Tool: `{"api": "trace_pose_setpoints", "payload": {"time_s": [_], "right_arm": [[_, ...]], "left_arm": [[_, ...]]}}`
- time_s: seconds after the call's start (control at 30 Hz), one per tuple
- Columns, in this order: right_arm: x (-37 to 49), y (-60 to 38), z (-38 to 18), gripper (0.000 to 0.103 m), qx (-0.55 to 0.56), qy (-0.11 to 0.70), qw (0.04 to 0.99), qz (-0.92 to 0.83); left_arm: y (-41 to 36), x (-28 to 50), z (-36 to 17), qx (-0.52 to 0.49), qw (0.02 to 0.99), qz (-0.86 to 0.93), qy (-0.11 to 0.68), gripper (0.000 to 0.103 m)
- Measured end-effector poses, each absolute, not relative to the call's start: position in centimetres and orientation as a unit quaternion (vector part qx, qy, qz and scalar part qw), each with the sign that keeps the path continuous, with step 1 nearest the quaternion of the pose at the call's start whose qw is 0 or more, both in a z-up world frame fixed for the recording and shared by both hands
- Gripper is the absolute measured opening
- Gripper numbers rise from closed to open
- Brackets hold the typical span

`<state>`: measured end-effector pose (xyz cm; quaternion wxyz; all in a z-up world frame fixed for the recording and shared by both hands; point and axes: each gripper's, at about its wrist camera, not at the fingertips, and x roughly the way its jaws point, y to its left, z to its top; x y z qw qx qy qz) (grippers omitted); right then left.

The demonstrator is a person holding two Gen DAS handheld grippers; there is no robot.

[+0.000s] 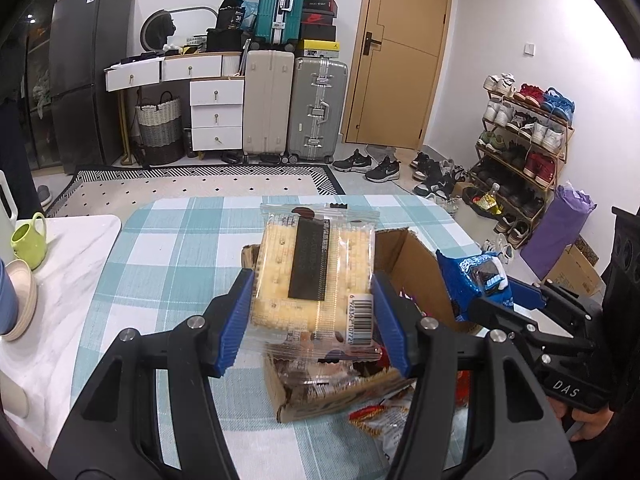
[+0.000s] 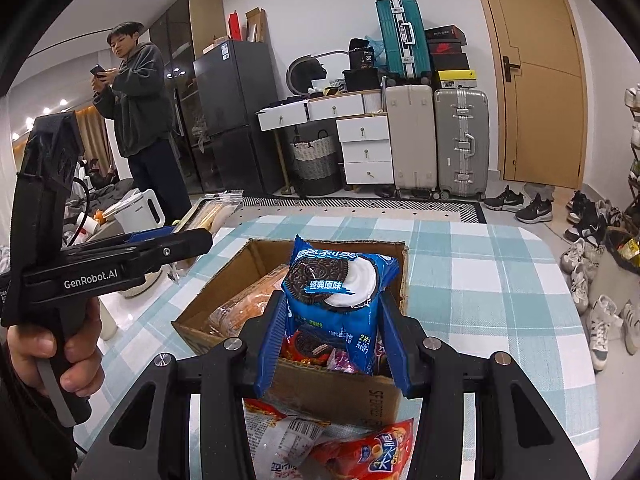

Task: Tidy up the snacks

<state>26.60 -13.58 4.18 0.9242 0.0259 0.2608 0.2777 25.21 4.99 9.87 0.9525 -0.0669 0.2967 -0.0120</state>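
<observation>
Two hand-held grippers raised over an open cardboard box (image 2: 384, 408) on a bench covered by a teal-and-white checked cloth (image 1: 168, 248). Left hand-held gripper (image 1: 314, 324): blue pads clamped on the two sides of a clear-wrapped cracker packet (image 1: 314, 276), barcode facing the camera, packet held above the box. Right hand-held gripper (image 2: 334, 344): blue pads clamped on a blue Oreo packet (image 2: 336, 280), packet upright and above the box interior. Box placed toward the near edge of the bench, flaps up, holding further wrapped snacks, among them an orange-brown packet (image 2: 244, 304) against the left wall. Loose on the cloth at the near edge, just in front of the box: a red-orange snack bag (image 2: 368, 452) and a white packet with a barcode (image 2: 288, 436). Beyond the left edge of the bench: a white marbled surface carrying a green mug (image 1: 30, 238) and stacked bowls (image 1: 18, 300). A hand (image 2: 48, 344) wrapped around the grip of the left unit, seen from the right wrist.
</observation>
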Motion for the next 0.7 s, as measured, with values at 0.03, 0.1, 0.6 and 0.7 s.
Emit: {"api": "trace_pose_setpoints", "payload": {"time_s": [0.03,0.1,0.6,0.7], "right_arm": [[26.8,-13.7,4.2,0.046,0.028,0.263,0.924,0.276],[26.8,-13.8,4.3,0.046,0.031,0.262,0.924,0.276],[28.6,-12.9,3.5,0.046,0.026,0.275,0.916,0.292],[29.0,-12.3,3.0,0.046,0.022,0.278,0.914,0.295]], "left_arm": [[5.0,25.5,9.9,-0.067,0.953,-0.012,0.297,0.055],[5.0,25.6,10.0,-0.067,0.952,-0.011,0.297,0.055],[4.0,30.0,7.0,-0.052,0.945,-0.001,0.324,0.055],[3.9,30.2,6.3,-0.05,0.945,0.001,0.325,0.055]]}}
